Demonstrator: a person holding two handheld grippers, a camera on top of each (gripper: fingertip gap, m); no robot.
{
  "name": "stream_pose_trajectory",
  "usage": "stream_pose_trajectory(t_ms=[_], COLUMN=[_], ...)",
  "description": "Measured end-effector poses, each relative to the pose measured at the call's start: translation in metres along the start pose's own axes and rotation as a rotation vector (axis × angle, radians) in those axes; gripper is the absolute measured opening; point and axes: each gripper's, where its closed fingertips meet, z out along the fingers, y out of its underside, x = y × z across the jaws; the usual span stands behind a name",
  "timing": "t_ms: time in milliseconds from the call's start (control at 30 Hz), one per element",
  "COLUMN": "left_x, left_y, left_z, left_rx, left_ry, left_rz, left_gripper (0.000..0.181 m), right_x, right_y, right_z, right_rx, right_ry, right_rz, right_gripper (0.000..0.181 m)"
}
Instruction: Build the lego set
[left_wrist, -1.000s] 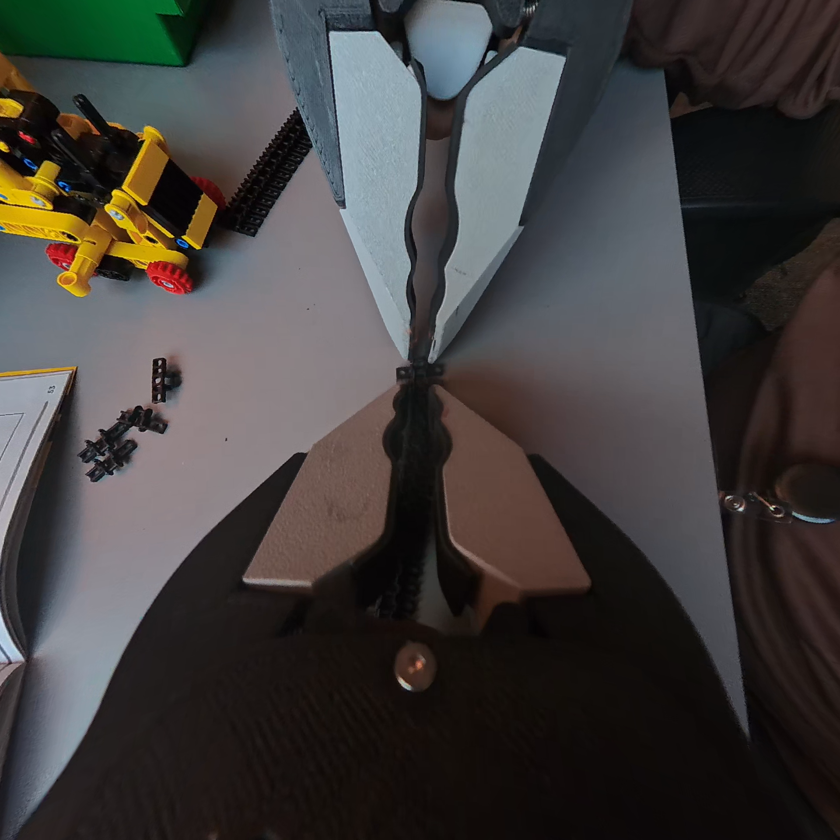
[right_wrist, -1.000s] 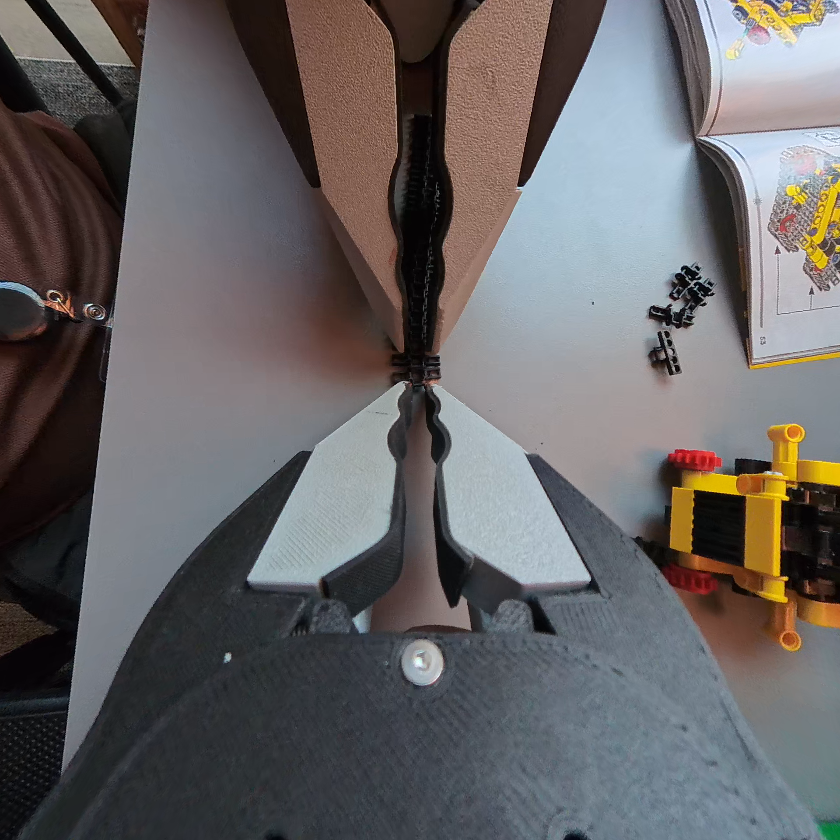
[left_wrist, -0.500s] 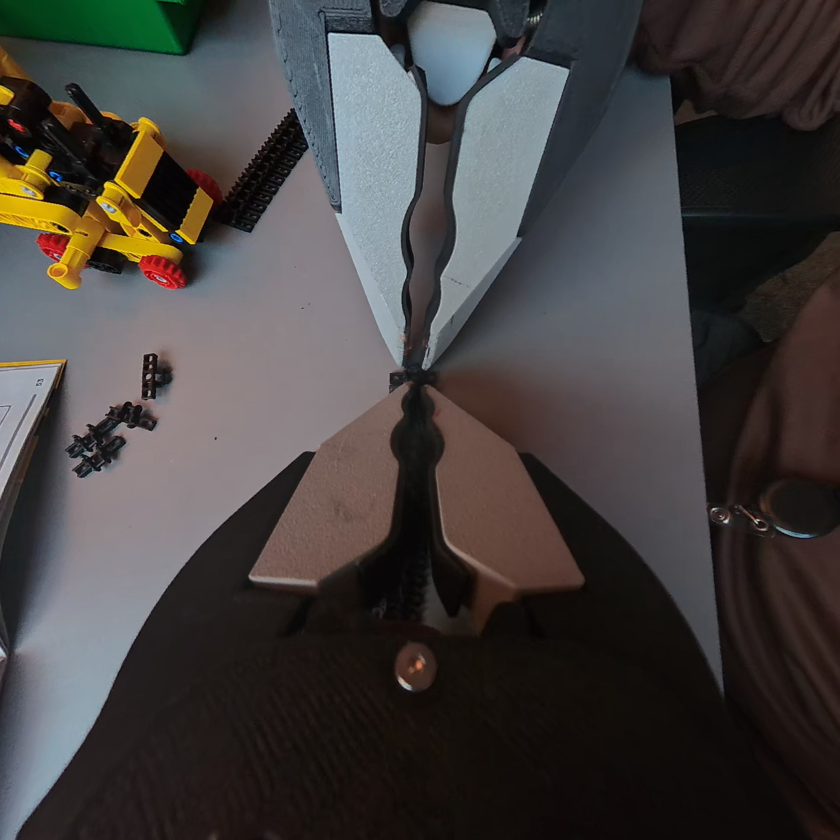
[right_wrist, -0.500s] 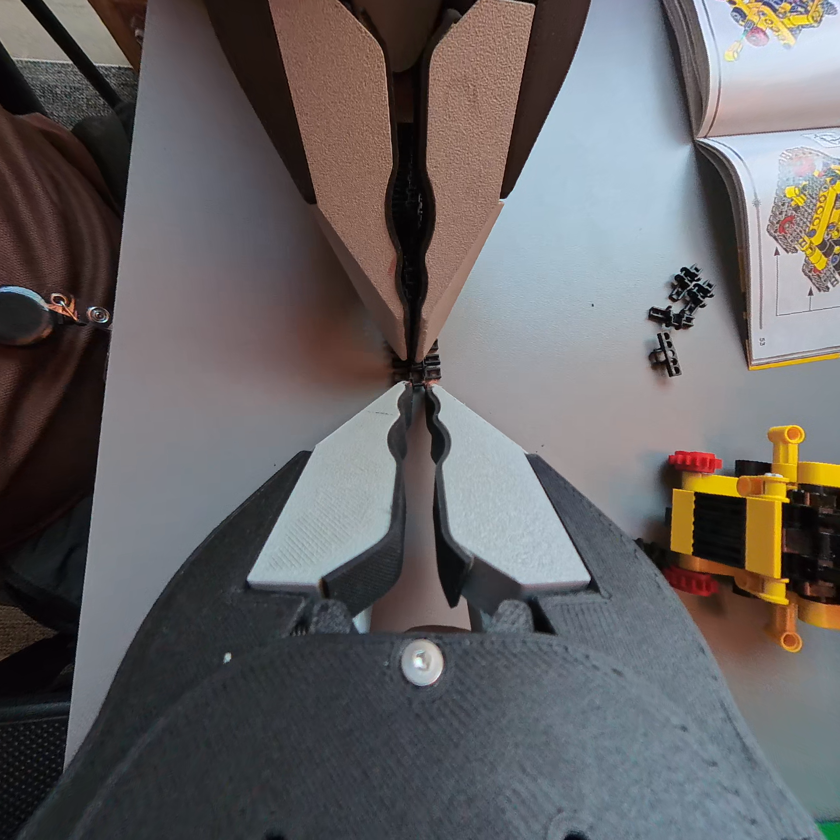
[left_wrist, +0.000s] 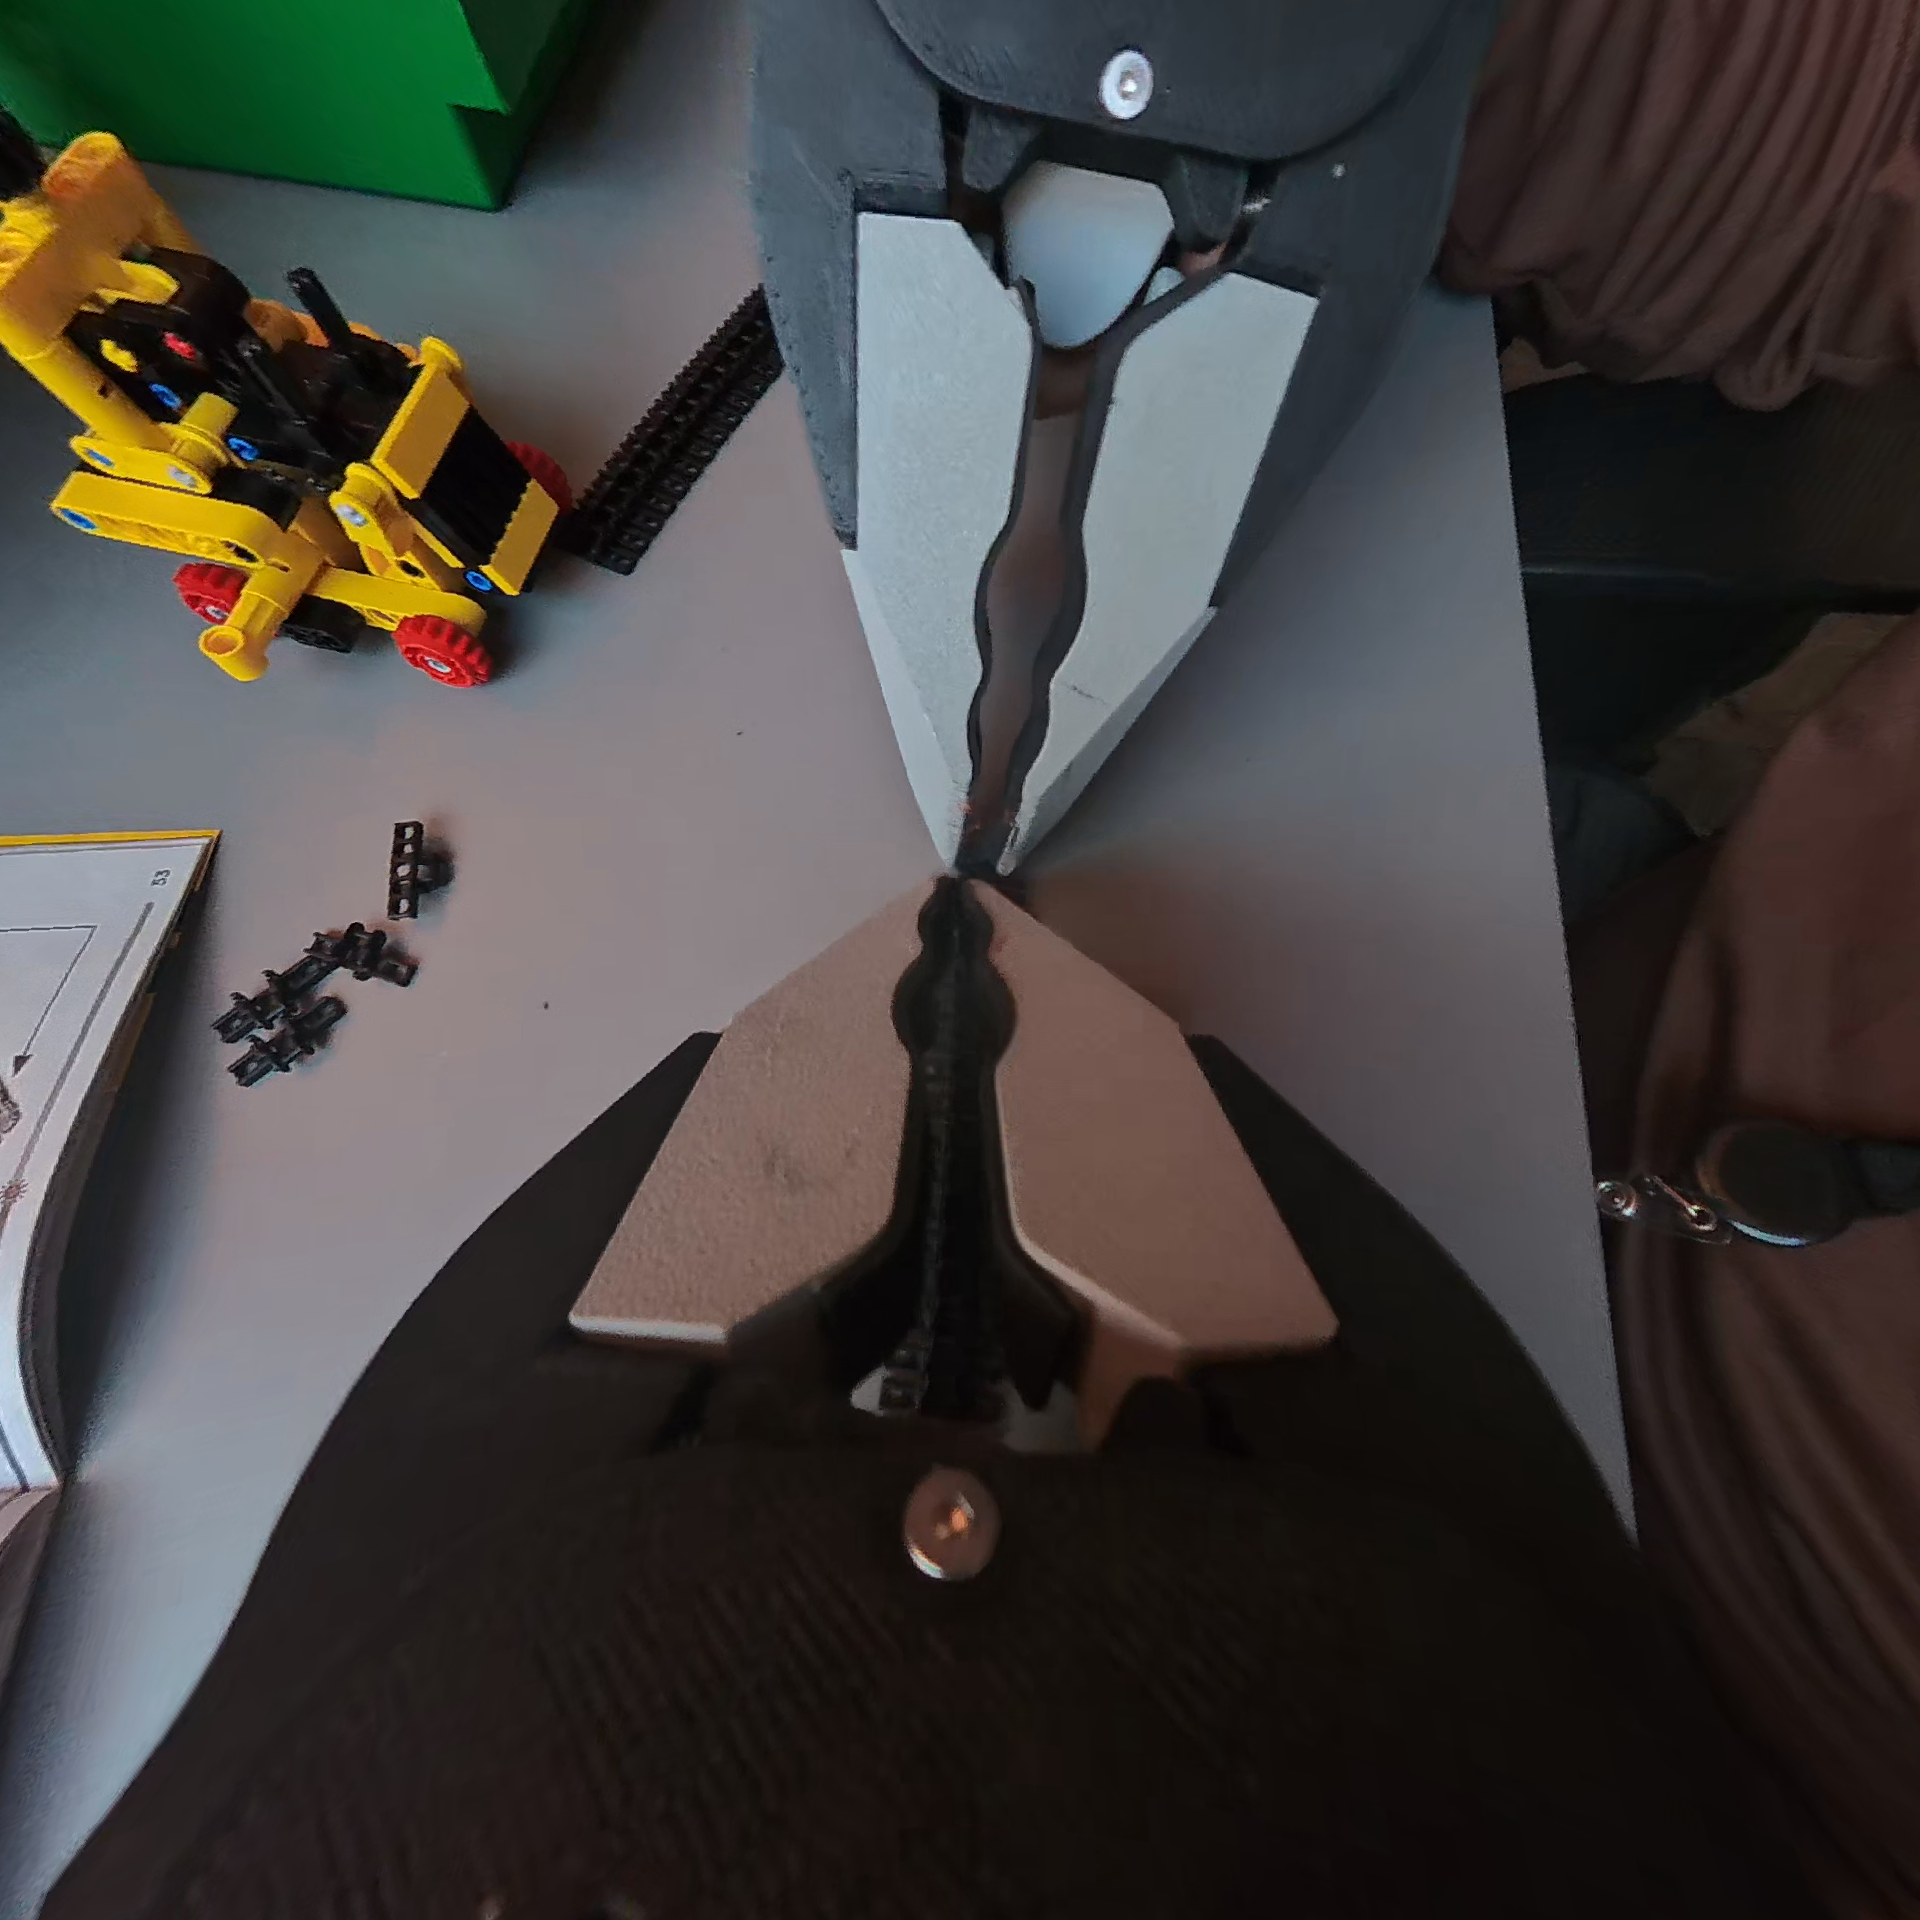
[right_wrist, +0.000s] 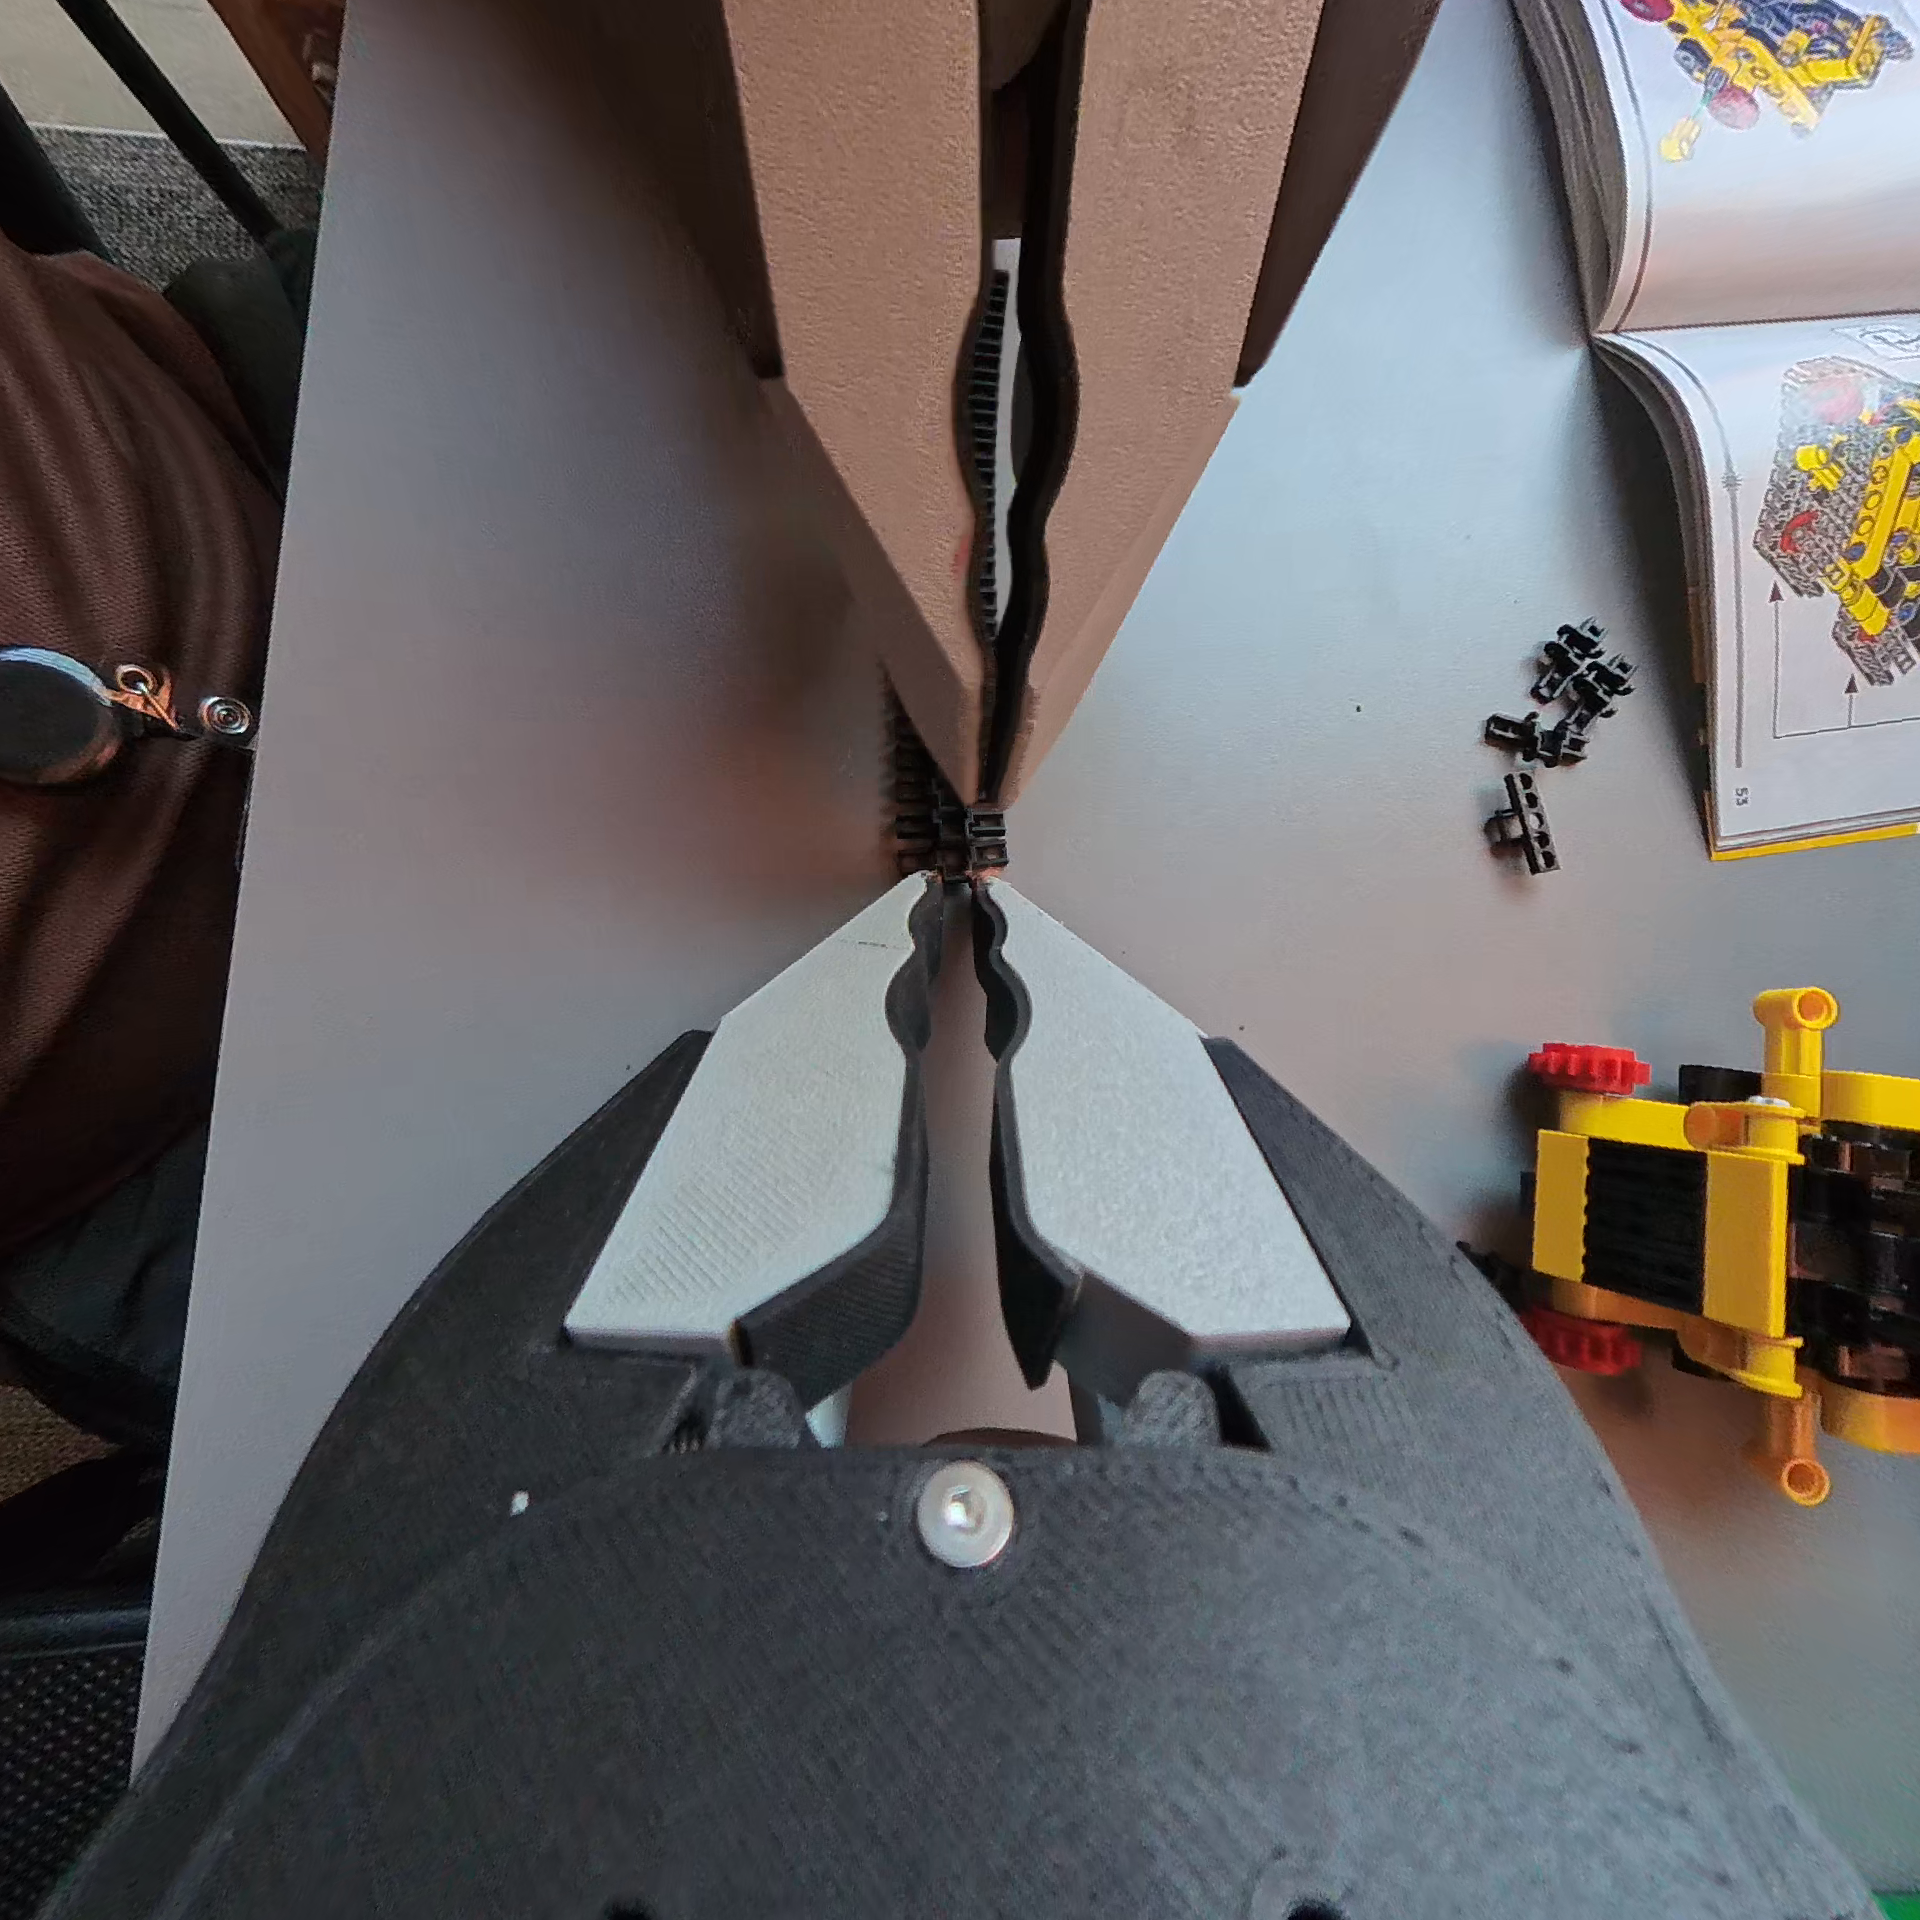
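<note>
- Left gripper (left_wrist: 961, 883) — tan fingers pressed nearly together, pinching a black track chain (left_wrist: 940, 1174) that runs back along the slot between them; in the right wrist view the chain's end shows at the tips, frame centre.
- Right gripper (right_wrist: 958, 878) — grey fingers narrowed to a thin gap, tips closed on a single black track link (right_wrist: 985, 831) at the chain's free end. The two grippers meet tip to tip at mid-frame in both views, above the grey table (left_wrist: 675, 779).
- Step in hand, as judged: joining one more link to the chain. Whether it has seated cannot be told at this size.
- Loose track links (left_wrist: 312, 987) — a small black cluster on the table, left of centre in the left wrist view; still unattached, so more chain work seems to remain.
- Second track strip (left_wrist: 675, 447) — assembled, lying flat in the upper left of the left wrist view, just beside the model.
- Yellow vehicle model (left_wrist: 281, 457) — upper left; body, arms and red gear wheels largely built, no track fitted around the wheels yet.
- Instruction booklet (left_wrist: 62, 1039) — open at the left edge.
- Green box (left_wrist: 312, 83) — top left corner.
- Overall: main build well advanced; tracks left to complete and mount.
</note>
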Motion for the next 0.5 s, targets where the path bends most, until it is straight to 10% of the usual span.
stream_pose_trajectory(t_ms=[500], left_x=[0.0019], left_y=[0.0053], left_z=[0.0107], left_rx=[-0.046], left_ry=[0.012], left_rz=[0.017], left_gripper=[0.000], right_x=[0.0000], right_y=[-0.0003], right_z=[0.0003], right_rx=[0.003], right_ry=[-0.003], right_rz=[0.004], right_gripper=[0.002])
